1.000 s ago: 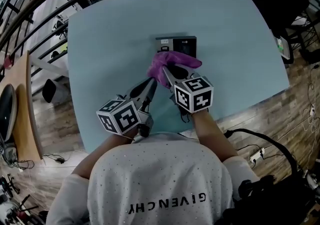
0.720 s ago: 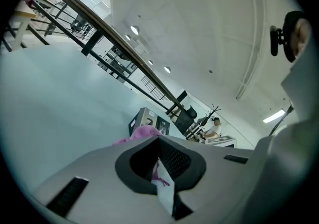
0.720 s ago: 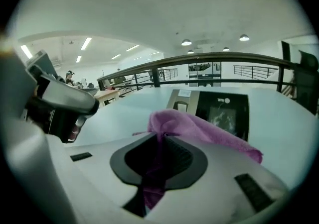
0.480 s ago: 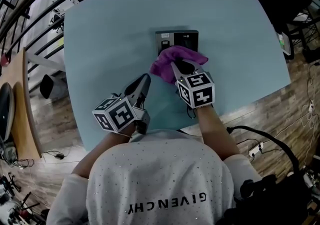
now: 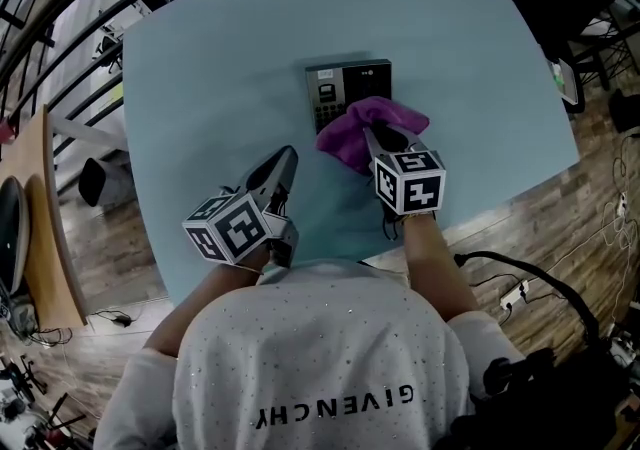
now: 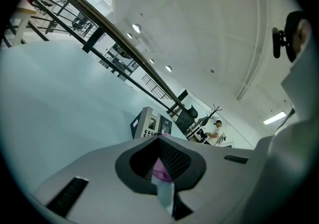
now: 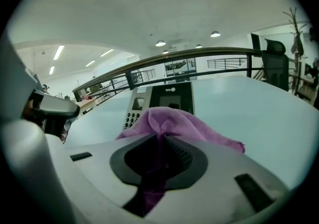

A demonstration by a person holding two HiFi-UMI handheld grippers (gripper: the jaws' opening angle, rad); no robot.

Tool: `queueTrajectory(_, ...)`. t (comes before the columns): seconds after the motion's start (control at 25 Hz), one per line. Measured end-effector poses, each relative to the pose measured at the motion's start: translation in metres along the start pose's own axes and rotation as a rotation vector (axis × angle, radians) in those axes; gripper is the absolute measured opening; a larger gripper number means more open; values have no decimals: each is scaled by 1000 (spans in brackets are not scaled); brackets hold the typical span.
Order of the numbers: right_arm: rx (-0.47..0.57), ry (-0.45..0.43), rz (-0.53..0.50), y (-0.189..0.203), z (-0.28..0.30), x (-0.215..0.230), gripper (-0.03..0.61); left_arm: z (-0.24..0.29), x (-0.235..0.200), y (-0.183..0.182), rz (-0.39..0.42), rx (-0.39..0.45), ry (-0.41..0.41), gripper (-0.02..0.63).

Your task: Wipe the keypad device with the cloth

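Crumpled purple cloth (image 5: 362,126) is pinched tight by right gripper (image 5: 384,140) for rubbing dark rectangular keypad device (image 5: 338,88); left gripper (image 5: 280,162) is parked aside, jaws together, empty.

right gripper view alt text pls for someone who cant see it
The right gripper is shut on a purple cloth bunched over the near end of a dark keypad device on a pale blue table. Its buttons show left of the cloth, with a railing behind.
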State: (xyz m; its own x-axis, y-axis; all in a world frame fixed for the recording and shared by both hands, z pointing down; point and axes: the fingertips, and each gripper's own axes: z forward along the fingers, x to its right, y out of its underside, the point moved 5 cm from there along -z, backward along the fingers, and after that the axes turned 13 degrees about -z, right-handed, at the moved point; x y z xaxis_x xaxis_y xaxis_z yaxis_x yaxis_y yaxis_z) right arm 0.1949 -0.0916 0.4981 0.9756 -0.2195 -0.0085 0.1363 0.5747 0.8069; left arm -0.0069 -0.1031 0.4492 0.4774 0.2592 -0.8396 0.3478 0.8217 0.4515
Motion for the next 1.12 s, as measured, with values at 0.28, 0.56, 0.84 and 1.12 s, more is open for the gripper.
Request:
queueTrajectory(0.28, -37, 78, 96, 13, -6, 26, 49, 1, -1, 2, -3, -7, -1, 5)
queueTrajectory(0.56, -39, 120, 180, 21, -11, 45, 49, -3, -3, 1, -3, 2, -7, 5)
queueTrajectory(0.84, -36, 201, 304, 30, -25, 62, 49, -22, -6, -3, 5, 38, -12, 5)
queueTrajectory(1.12, 120, 180, 184, -14, -47, 35, 48, -41, -17, -3, 41, 61, -70, 5)
